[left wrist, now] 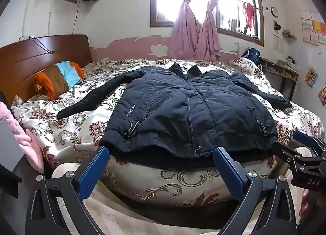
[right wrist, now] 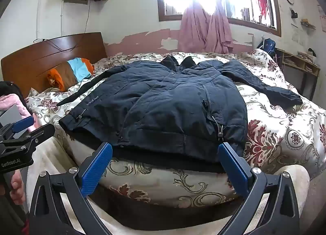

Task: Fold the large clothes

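Note:
A dark navy padded jacket (left wrist: 183, 108) lies flat and front up on the floral bedspread (left wrist: 67, 133), sleeves spread to both sides, hem at the near bed edge. It also shows in the right wrist view (right wrist: 163, 104). My left gripper (left wrist: 161, 153) is open and empty, its blue fingers just in front of the hem's left half. My right gripper (right wrist: 165, 151) is open and empty, in front of the hem's right half. Each gripper shows at the edge of the other's view.
A wooden headboard (left wrist: 40, 57) stands at the left with an orange, brown and blue pillow (left wrist: 59, 78). Pink cloth (left wrist: 22, 139) lies at the left bed edge. A window with pink curtains (left wrist: 195, 31) is behind. A shelf (left wrist: 281, 69) stands at the right.

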